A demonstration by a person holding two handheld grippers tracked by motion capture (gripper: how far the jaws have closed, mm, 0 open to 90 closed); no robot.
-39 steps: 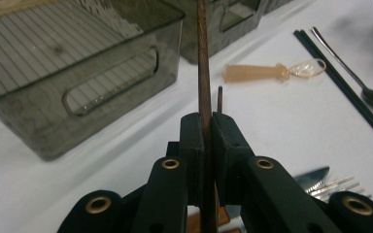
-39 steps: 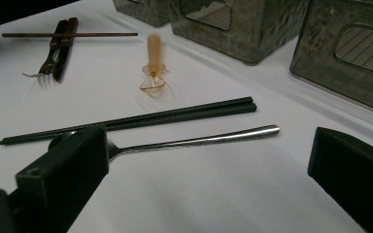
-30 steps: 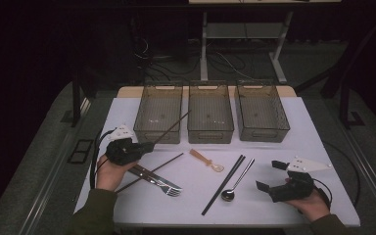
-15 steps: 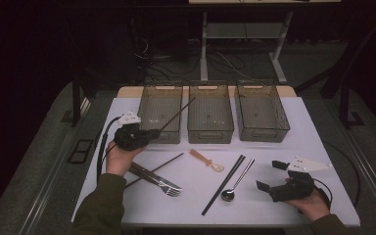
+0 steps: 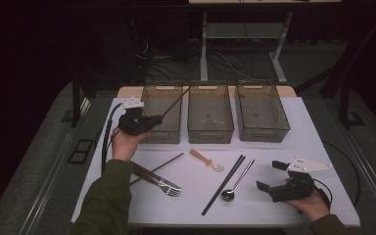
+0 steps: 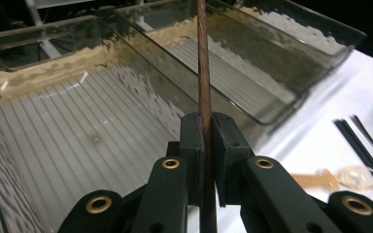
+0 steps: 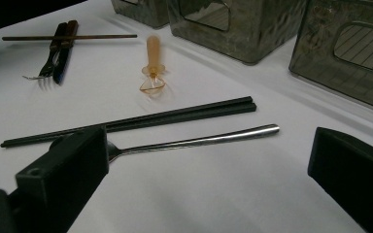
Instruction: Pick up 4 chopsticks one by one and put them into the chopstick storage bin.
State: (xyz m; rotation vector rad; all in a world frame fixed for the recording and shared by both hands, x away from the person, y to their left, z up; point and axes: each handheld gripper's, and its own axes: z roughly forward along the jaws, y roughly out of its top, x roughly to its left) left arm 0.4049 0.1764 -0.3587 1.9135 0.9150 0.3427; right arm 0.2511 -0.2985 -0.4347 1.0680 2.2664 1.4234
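Your left gripper (image 5: 152,119) clamps a brown chopstick (image 6: 204,73) between its jaws, just above the left bin (image 5: 160,138). The stick's long axis runs up and away from the jaws, slanting over that bin toward the middle bin (image 5: 210,134), so lowering it inside likely means tipping it level along the bin's length. Your left forearm reaches forward from the table's near edge, hand raised. Your right gripper (image 5: 272,177) rests low at the near right, jaws wide apart and empty, facing the spoon (image 7: 194,140) and black chopsticks (image 7: 126,121).
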